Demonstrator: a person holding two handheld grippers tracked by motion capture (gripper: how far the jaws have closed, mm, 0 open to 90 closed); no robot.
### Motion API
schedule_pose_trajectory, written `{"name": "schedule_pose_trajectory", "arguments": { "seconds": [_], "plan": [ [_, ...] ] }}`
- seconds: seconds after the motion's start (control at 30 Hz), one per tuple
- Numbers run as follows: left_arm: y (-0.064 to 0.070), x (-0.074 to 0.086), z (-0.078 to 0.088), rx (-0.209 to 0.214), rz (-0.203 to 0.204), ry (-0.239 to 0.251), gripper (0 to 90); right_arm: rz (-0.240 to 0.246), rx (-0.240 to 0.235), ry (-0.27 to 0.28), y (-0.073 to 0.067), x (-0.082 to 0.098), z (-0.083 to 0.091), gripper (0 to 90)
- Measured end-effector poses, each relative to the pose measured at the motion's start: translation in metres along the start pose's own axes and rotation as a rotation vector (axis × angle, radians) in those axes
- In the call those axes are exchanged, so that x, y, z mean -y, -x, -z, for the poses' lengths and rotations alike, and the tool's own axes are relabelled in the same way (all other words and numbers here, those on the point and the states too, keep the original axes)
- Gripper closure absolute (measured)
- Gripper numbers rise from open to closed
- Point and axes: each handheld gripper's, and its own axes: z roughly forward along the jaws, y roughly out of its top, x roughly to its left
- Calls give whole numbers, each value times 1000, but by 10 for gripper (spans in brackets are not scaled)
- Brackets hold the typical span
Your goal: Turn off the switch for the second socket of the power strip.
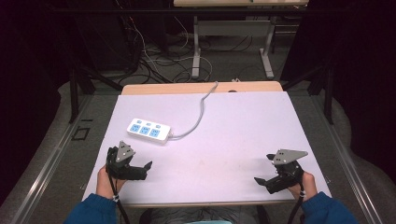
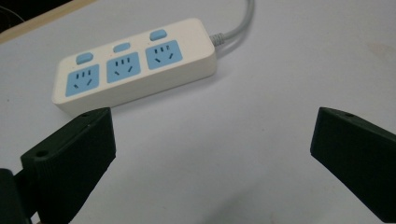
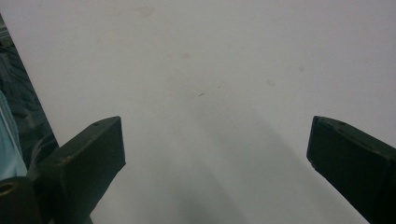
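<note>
From above, I see my left gripper (image 1: pixel 148 167) near the front left corner of the table (image 1: pixel 243 135), jaws apart and holding nothing. A power strip (image 1: pixel 149 130) lies flat just beyond it, close but not touching, white with three blue sockets, its grey cord (image 1: pixel 200 116) running off toward the far edge. My right gripper (image 1: pixel 264 169) sits near the front right corner, well apart from the strip, jaws also apart and bare. Both hands grip the tools from the near edge, blue sleeves showing.

Along the left gripper (image 2: pixel 212 140), the two black jaws stand wide open with only white tabletop (image 2: pixel 261 84) between them. The strip (image 2: pixel 135 67) lies ahead, toward the left jaw's side, near it but clear of it; three blue sockets face up, each with a blue switch behind it, and the cord (image 2: pixel 236 30) leaves its right end.

Along the right gripper (image 3: pixel 215 140), the jaws are spread just as wide, nothing clamped or touched. Plain tabletop (image 3: pixel 210 70) lies between and beyond them, with a few faint marks, and the table's edge runs down the left side.
</note>
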Motion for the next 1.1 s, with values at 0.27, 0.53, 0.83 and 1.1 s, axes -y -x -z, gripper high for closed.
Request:
{"name": "schedule_pose_trajectory", "arguments": {
  "seconds": [0.27,0.53,0.83,1.1],
  "plan": [
    [-7,-8,-16,-20,2,-8,0,11,8,0,1,-1,-1,39],
    [-13,-16,-25,-32,18,-16,0,17,7,4,0,-1,-2,40],
    [-21,-22,-33,-36,27,-27,0,17,5,-9,0,-1,-2,41],
    [-29,-28,-40,-35,36,-23,1,25,8,-4,0,-2,-2,42]
  ]
}}
